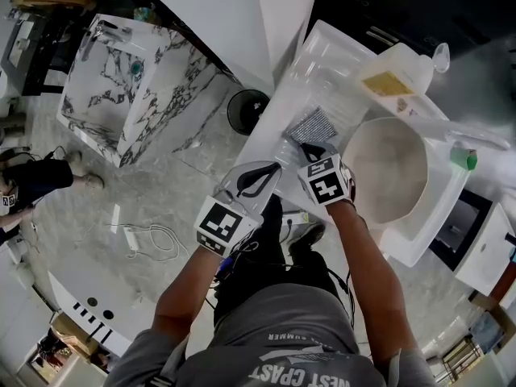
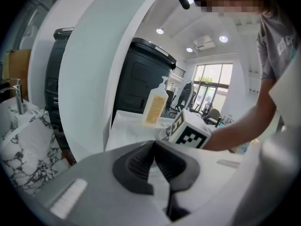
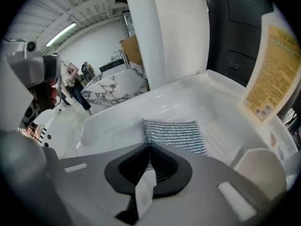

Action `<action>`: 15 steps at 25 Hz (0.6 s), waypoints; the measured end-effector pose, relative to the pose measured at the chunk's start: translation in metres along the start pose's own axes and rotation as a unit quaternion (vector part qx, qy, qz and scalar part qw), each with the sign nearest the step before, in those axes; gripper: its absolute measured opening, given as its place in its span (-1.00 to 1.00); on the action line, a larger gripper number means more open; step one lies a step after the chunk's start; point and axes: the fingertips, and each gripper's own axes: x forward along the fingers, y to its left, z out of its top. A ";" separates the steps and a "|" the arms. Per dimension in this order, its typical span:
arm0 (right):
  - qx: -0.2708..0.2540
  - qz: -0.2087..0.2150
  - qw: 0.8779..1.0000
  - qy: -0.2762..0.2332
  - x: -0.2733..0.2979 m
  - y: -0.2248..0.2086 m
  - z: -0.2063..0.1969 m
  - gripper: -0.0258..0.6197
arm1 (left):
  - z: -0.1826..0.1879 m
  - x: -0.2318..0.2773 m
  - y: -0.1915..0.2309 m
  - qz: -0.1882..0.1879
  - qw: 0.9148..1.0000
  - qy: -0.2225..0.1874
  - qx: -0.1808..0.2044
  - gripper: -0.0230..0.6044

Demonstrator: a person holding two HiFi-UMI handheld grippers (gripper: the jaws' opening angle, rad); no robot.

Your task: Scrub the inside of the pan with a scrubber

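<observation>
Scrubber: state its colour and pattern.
Sparkly silver scrubber, ribbed in fine rows; the right gripper view shows it best.

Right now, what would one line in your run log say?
right hand-held gripper: shut on silvery mesh scrubber | left hand-held gripper: shut, empty | round cream pan: untouched

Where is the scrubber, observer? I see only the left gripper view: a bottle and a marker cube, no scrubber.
Observer: The scrubber lies on the white tray.
Operator: Is it gripped?
Observer: Yes, the right tongs are shut on its near edge.
Operator: And the pan?
Observer: The pan sits in the basin, right of those tongs in the head view.
</observation>
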 end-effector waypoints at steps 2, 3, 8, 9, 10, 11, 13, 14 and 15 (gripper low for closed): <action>0.011 0.003 1.000 -0.012 -0.008 0.003 0.000 -0.88 | -0.002 0.001 -0.002 -0.003 1.000 0.005 0.000 -0.92; 0.015 0.004 1.000 -0.019 -0.013 0.005 0.001 -0.88 | -0.003 0.002 -0.003 -0.005 1.000 0.008 0.000 -0.92; 0.032 0.006 0.997 -0.065 -0.043 0.007 0.014 -0.88 | 0.000 0.008 -0.009 -0.010 1.000 0.008 0.005 -0.92; 0.037 0.005 0.997 -0.073 -0.049 0.007 0.016 -0.88 | 0.002 0.009 -0.010 -0.011 1.000 0.007 0.007 -0.92; 0.042 0.003 0.996 -0.081 -0.057 0.006 0.019 -0.87 | 0.003 0.009 -0.012 -0.013 1.000 0.007 0.008 -0.92; 0.047 0.002 0.995 -0.089 -0.064 0.004 0.020 -0.87 | 0.004 0.010 -0.014 -0.015 1.000 0.007 0.010 -0.92; 0.054 -0.003 0.993 -0.103 -0.078 0.001 0.022 -0.87 | 0.006 0.011 -0.017 -0.018 1.000 0.008 0.013 -0.92; 0.057 -0.005 0.992 -0.108 -0.084 -0.002 0.022 -0.87 | 0.006 0.011 -0.019 -0.019 1.000 0.009 0.015 -0.92; 0.062 -0.008 0.992 -0.112 -0.090 -0.006 0.020 -0.87 | 0.007 0.012 -0.021 -0.021 1.000 0.009 0.017 -0.92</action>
